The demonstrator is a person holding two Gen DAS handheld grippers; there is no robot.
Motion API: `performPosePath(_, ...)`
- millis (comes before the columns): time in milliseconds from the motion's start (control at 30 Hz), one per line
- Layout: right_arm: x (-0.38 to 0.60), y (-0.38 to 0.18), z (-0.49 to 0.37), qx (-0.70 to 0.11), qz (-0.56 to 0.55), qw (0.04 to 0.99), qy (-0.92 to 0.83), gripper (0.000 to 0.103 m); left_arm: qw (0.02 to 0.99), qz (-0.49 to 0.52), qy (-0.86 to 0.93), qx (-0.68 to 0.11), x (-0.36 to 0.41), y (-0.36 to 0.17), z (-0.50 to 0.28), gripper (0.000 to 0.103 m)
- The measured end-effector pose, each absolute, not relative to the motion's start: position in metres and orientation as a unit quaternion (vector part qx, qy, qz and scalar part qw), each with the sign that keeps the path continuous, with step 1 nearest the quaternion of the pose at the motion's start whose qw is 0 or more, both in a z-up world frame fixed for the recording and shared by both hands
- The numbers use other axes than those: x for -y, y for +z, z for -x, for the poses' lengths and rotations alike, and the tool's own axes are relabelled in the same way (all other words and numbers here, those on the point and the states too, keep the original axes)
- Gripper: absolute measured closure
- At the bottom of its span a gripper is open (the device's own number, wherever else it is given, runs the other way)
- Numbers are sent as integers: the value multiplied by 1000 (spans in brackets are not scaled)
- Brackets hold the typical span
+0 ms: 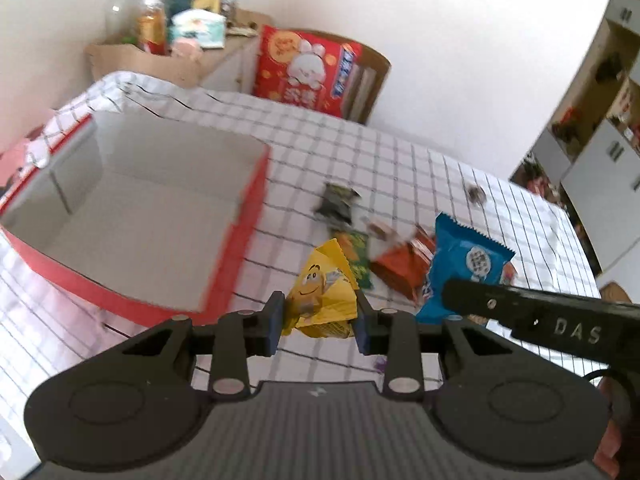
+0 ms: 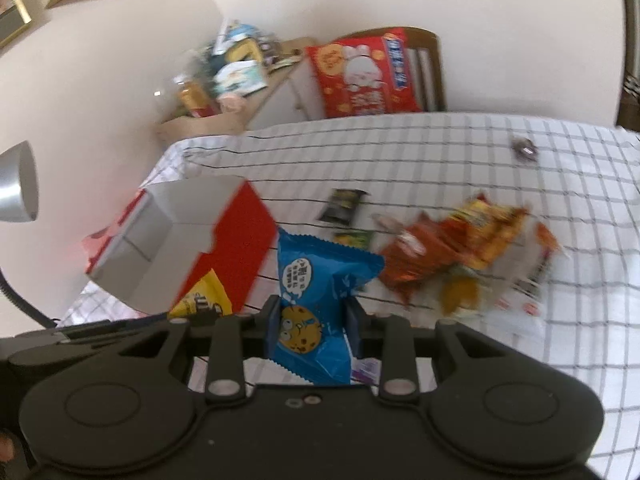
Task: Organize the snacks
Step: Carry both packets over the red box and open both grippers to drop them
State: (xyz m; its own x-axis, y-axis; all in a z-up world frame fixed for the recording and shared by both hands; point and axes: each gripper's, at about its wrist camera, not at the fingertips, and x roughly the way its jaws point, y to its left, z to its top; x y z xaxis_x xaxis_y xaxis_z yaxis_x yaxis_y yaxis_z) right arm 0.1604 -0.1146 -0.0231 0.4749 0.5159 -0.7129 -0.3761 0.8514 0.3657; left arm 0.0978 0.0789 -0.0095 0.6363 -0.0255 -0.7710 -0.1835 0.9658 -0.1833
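Note:
My left gripper is shut on a yellow M&M's packet and holds it above the checked tablecloth, just right of the open red box with its white inside. My right gripper is shut on a blue cookie packet, which also shows in the left wrist view. The yellow packet and the red box show at the left of the right wrist view. Loose snacks lie on the cloth: an orange-red packet, a green packet and a dark packet.
A pile of orange and yellow snack bags lies right of the blue packet. A small dark wrapped candy lies far back. A large red snack bag leans on a chair behind the table. A cluttered side shelf stands at the wall.

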Motion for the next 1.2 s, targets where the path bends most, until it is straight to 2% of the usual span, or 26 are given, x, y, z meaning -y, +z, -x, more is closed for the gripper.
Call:
performPosePath(267, 38, -13, -169, -431, -46, 848, 304, 72, 900, 133, 98, -404, -148, 2, -104, 69)
performPosePath(533, -33, -21, -185, -434, -10, 839, 329, 72, 887, 142, 152, -412, -212, -10, -119, 69)
performPosePath(1200, -143, -79, -214, -468, 93, 805, 353, 72, 840, 124, 222, -480, -285, -70, -162, 69)
